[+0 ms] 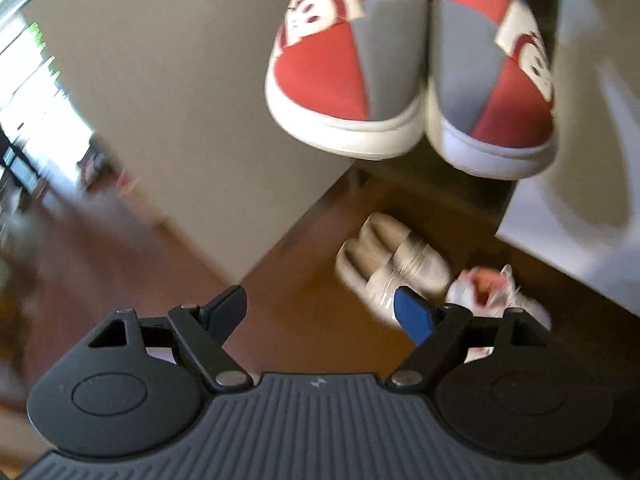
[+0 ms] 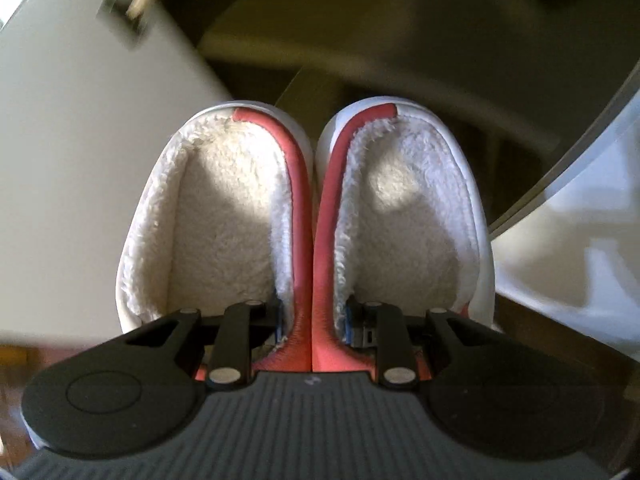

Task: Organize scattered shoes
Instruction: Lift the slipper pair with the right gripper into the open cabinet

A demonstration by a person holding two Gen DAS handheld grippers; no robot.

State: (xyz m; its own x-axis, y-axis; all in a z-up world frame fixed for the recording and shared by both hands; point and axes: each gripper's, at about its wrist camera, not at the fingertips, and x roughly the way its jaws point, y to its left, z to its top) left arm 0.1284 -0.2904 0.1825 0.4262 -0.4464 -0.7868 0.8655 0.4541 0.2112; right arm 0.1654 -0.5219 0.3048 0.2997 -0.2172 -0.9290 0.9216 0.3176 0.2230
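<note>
My right gripper [image 2: 312,328] has its fingers clamped on the two inner red-trimmed collars of the slipper pair [image 2: 308,216], pressed together between the pads; the fleece-lined openings spread away ahead of the fingertips, one to each side. In the left wrist view that same red, grey and white slipper pair [image 1: 416,68] hangs high above and ahead of my left fingers, toes side by side and touching, well apart from anything on the floor. My left gripper [image 1: 320,312] stands with its fingers wide apart and nothing between them. Just past its blue-padded finger [image 1: 414,314] lies a beige pair of shoes [image 1: 390,264] side by side on the wooden floor [image 1: 304,280], and just beside that, behind the same finger's linkage, a white shoe with a pink inside [image 1: 492,288], blurred. A pale cabinet panel [image 1: 160,92] rises beyond the fingers on the other side.
</note>
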